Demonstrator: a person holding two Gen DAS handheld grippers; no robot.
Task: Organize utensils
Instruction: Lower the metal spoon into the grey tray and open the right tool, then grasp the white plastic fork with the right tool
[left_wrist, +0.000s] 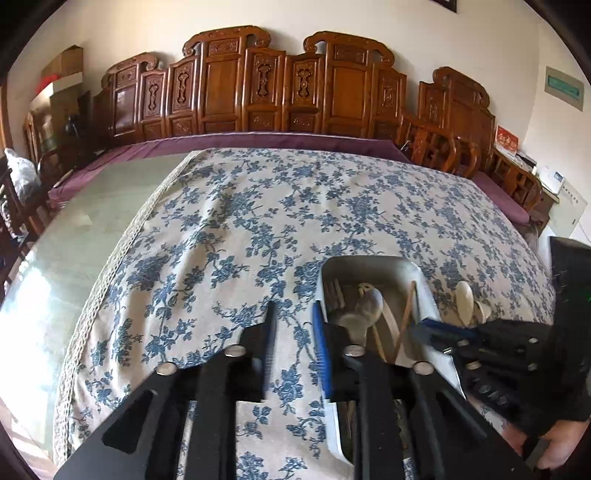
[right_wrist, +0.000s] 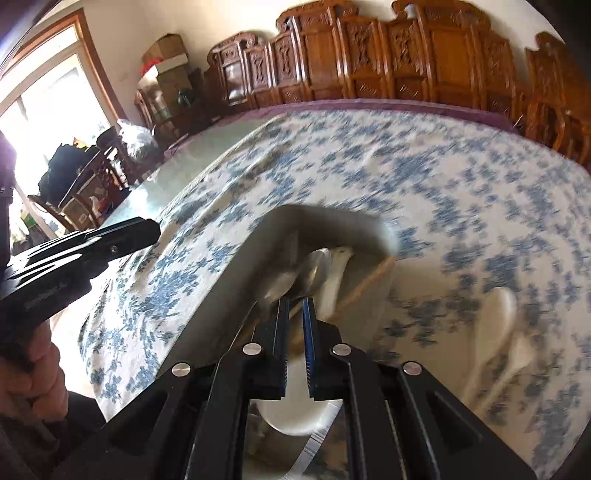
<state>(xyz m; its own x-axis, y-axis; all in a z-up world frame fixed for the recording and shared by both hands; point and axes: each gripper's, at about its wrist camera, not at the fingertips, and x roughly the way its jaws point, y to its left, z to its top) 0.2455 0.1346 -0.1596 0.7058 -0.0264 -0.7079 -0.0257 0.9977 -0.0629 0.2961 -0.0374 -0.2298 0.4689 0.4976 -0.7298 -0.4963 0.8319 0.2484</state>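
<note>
A white oblong tray (left_wrist: 369, 264) (right_wrist: 255, 266) lies on the floral cloth. In it are a metal spoon (left_wrist: 364, 308) (right_wrist: 314, 271), a white spoon (right_wrist: 338, 273), chopsticks (left_wrist: 407, 310) (right_wrist: 369, 282) and other wooden handles (left_wrist: 334, 295). Two white spoons (left_wrist: 466, 299) (right_wrist: 496, 325) lie on the cloth right of the tray. My left gripper (left_wrist: 294, 308) (right_wrist: 147, 229) is open just left of the tray wall, with only cloth between its fingers. My right gripper (right_wrist: 295, 308) (left_wrist: 423, 328) hangs over the tray's near end, its jaws narrowly parted, gripping nothing I can see.
The blue-flowered tablecloth (left_wrist: 258, 221) covers most of the table, and bare glass tabletop (left_wrist: 92, 221) shows at the left. Carved wooden chairs (left_wrist: 258, 85) line the far side. A hand (right_wrist: 40, 376) holds the left gripper's handle. The right wrist view is blurred.
</note>
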